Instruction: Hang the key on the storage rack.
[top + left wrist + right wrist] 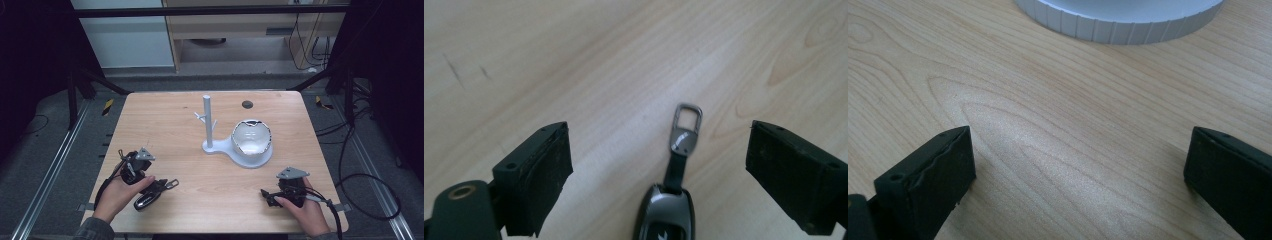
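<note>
Where the tabletop (pixel 165 125) meets its near left corner, a dark car key fob (pixel 146 199) is seen lying flat, with a short strap and a metal clip (pixel 172 183) pointing right. The left gripper (pixel 167 186) is held in the person's left hand (pixel 117 194) just over the fob. In the left gripper view the fob (pixel 665 217) and its clip (pixel 686 127) are found between the two black fingers (pixel 536 175), which stand wide apart and touch neither; nothing is gripped.

At the near right, the right gripper (pixel 265 194) is held low in the right hand (pixel 305 212), pointing left. In the right gripper view its fingers (pixel 930 182) are also seen spread wide over bare wood, with nothing between them; the ribbed edge of a white base (pixel 1118 22) is noted further off.

Near the middle of the tabletop a white stand (pixel 245 152) is placed, carrying an upright post (pixel 207 122) with small side pegs at its left and a shallow bowl (pixel 252 137) at its right. The stand is well apart from the fob. A small dark round hole (pixel 247 104) is recorded towards the far edge
</note>
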Demonstrator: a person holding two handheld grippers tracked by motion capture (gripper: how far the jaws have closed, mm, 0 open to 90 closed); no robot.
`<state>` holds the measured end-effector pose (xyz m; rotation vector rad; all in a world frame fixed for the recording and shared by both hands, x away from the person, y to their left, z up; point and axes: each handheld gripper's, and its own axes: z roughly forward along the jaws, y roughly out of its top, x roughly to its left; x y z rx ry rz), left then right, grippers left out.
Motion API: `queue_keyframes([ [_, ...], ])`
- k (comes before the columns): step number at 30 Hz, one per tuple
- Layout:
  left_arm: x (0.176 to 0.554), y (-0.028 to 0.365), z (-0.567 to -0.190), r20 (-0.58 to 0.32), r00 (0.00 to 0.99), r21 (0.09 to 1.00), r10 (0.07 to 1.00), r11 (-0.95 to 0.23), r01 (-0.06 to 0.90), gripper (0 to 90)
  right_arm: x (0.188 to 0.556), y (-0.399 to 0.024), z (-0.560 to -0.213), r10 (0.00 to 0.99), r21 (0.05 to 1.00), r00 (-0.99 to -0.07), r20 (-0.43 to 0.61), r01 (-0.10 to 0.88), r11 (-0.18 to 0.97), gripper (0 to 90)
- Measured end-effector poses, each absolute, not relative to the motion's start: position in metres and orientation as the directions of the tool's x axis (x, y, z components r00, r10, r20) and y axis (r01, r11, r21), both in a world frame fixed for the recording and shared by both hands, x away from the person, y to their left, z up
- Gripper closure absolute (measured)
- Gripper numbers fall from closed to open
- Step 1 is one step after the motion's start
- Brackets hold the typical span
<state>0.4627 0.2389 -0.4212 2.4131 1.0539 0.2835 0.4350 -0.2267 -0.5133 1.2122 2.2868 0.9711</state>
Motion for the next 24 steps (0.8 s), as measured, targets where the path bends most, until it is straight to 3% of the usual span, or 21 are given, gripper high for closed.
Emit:
queue_keyframes([
  [3, 0.462, 0.234, -0.417, 0.027, 0.696, 0.43, 0.718, -0.637, 0.64, 8.9, 0.435, -0.227, -0.513, 0.83, 0.723, -0.558, -0.007, 0.571, 0.39, 0.5],
  [9, 0.465, 0.221, -0.42, 0.051, 0.723, 0.368, 0.689, -0.686, 0.628, 7.9, 0.434, -0.226, -0.513, 0.835, 0.722, -0.55, -0.004, 0.576, 0.383, 0.5],
  [15, 0.466, 0.202, -0.43, 0.071, 0.763, 0.243, 0.642, -0.753, 0.611, 12.9, 0.433, -0.226, -0.513, 0.844, 0.723, -0.537, -0.007, 0.58, 0.375, 0.5],
  [19, 0.47, 0.198, -0.434, 0.083, 0.766, 0.186, 0.638, -0.765, 0.617, 23.7, 0.433, -0.226, -0.513, 0.844, 0.723, -0.536, -0.007, 0.58, 0.374, 0.5],
  [24, 0.476, 0.197, -0.441, 0.035, 0.775, 0.14, 0.631, -0.771, 0.621, 39.1, 0.433, -0.226, -0.513, 0.844, 0.723, -0.537, -0.006, 0.58, 0.375, 0.5],
])
